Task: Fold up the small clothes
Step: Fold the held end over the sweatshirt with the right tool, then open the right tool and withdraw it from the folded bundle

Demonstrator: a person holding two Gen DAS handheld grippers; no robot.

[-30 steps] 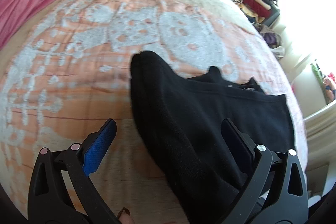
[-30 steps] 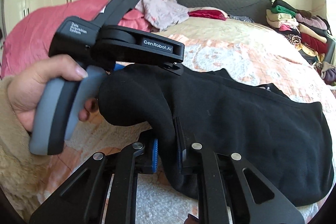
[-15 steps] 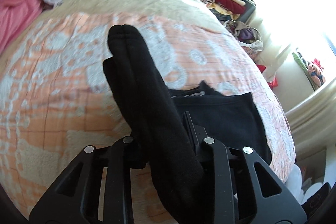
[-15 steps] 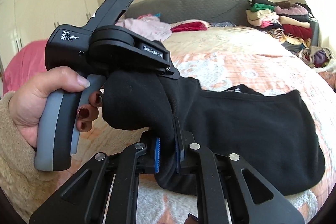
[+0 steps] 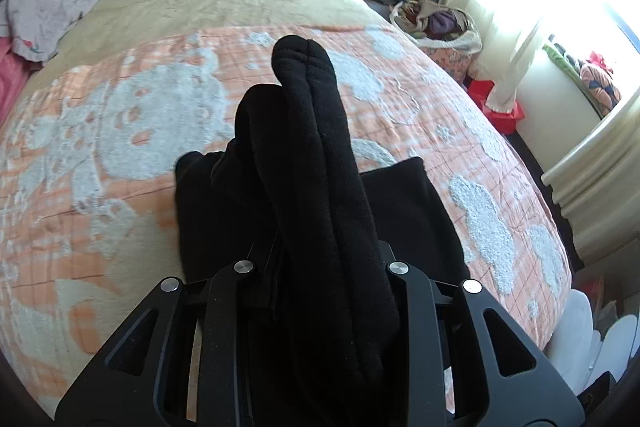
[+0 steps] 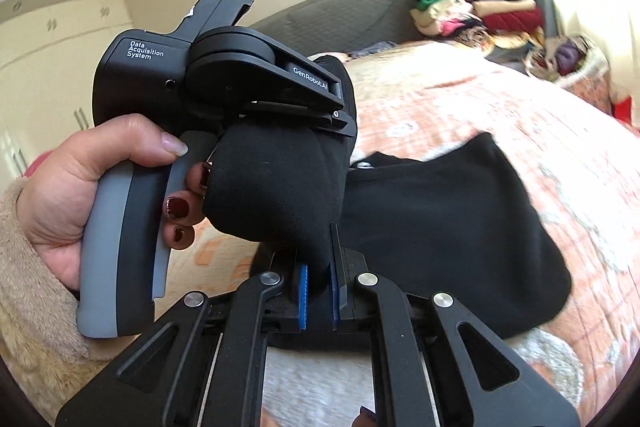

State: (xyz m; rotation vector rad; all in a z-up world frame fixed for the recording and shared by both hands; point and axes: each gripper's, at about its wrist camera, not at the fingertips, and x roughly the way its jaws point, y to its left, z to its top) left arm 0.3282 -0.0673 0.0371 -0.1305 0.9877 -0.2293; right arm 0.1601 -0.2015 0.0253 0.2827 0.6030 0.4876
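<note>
While both grippers hold the same black garment point(image 6: 440, 227), most of its body lies on the orange and white bedspread point(image 5: 120, 131), and one thick folded part is lifted above it. The left gripper point(image 5: 320, 267) is closed narrow on this raised roll of fleece, which stands up far from the camera. The right gripper point(image 6: 318, 291) pinches a bunch of the same cloth between its blue pads point(image 6: 303, 291), just below the left tool, which the left hand point(image 6: 80, 195) carries at the left of that view.

The risk, I think, is that the two grips are very near to each other, so the fabric can twist or bunch instead of making a flat fold. The fleece is thick; it may slip out of one jaw if the grippers pull apart. The loose body can also drag and wrinkle on the bedspread.
</note>
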